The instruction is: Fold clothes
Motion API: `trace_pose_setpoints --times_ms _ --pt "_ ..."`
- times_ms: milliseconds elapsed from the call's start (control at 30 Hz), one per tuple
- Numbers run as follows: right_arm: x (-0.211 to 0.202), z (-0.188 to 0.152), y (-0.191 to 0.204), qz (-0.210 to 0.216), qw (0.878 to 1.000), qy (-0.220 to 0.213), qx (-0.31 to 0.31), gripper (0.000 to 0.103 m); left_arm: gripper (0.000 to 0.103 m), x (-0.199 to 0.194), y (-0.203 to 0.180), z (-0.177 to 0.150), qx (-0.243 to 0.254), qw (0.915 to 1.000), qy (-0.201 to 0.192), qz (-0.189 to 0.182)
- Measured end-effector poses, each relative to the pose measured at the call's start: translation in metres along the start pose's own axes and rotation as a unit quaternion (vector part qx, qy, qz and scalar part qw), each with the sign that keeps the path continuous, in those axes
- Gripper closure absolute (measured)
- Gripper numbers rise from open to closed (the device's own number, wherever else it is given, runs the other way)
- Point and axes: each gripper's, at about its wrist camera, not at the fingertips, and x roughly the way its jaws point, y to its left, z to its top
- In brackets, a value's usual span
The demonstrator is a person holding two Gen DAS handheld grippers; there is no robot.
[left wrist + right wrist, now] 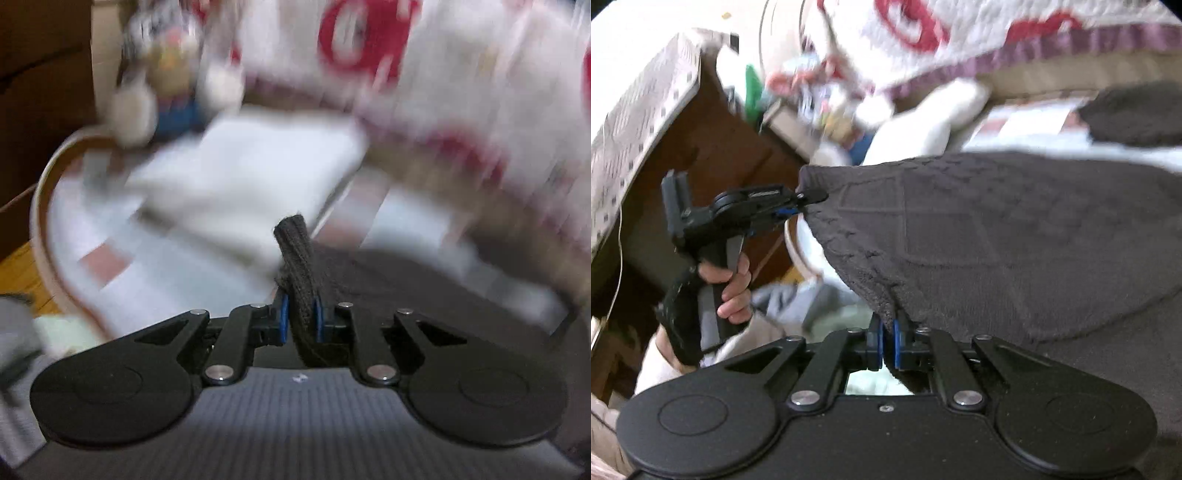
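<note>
The dark grey knitted sweater point(997, 240) hangs stretched between both tongs: left tongs point(300, 319) and right tongs point(888, 345) each clench its edge

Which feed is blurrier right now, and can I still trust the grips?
Left wrist view: background heavily motion-smeared, but the left gripper and the dark knit garment pinched in its jaws stay sharp. Right wrist view: milder blur up top; the right gripper is clearly shut on the garment's edge.

Black claw point(888, 345) with blue pads point(897, 345), silver screws; bare-skinned hand point(733, 291), pale sleeve.
</note>
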Motion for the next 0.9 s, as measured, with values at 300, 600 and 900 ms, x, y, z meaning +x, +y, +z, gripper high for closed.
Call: trace_pose_setpoints --times_ms 300,600,900 --pt "0.024 0.001 -0.014 0.020 0.998 0.052 0.028 0.071 0.056 -0.005 -0.025 0.042 0.008 0.9992 -0.027 -0.030" --pt "-0.108 0.106 -0.081 -0.275 0.961 -0.005 -0.030 0.058 0.050 0.068 -0.166 0.082 0.123 0.9673 0.015 -0.221" --pt "-0.140 0.163 -0.226 -0.372 0.922 0.086 0.065 0.055 0.048 0.142 -0.248 0.053 0.296 0.9139 0.076 -0.267"
